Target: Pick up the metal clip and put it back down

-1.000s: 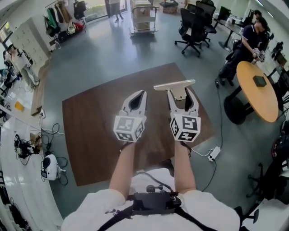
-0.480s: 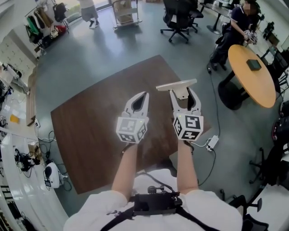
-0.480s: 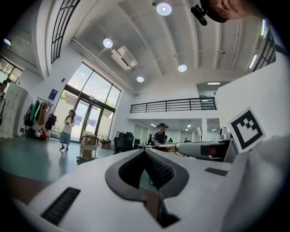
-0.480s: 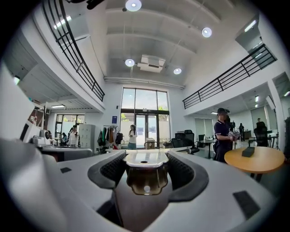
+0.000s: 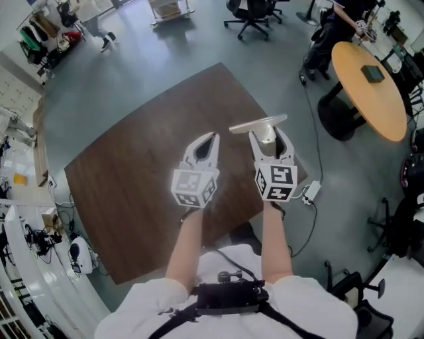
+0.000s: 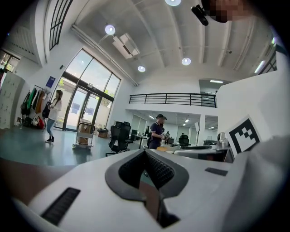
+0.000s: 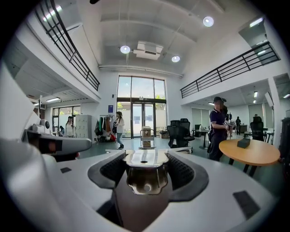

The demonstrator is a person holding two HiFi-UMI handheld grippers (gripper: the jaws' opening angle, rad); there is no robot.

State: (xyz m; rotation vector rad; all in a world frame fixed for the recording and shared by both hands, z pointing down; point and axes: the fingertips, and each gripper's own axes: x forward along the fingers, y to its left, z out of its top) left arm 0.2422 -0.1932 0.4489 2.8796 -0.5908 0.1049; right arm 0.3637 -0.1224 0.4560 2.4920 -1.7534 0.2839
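The metal clip (image 5: 259, 124) is a shiny spring clip with a long flat bar across its front. My right gripper (image 5: 267, 134) is shut on its handles and holds it in the air above the brown table (image 5: 132, 172). In the right gripper view the clip (image 7: 144, 171) fills the space between the dark pads (image 7: 181, 171), which press on both its sides. My left gripper (image 5: 211, 137) hovers beside it to the left, its jaws shut with nothing between them. In the left gripper view its fingertips (image 6: 149, 156) meet and only the room shows beyond.
A round orange table (image 5: 368, 86) stands at the right with a small dark box on it. Office chairs (image 5: 252, 13) and people are at the far side. A power strip (image 5: 310, 192) lies on the floor by the brown table's right corner. A white desk (image 5: 26, 251) runs along the left.
Both grippers have sunk and moved forward over the brown table, side by side. The clip stays in the right gripper's hold. The left jaws stay shut.
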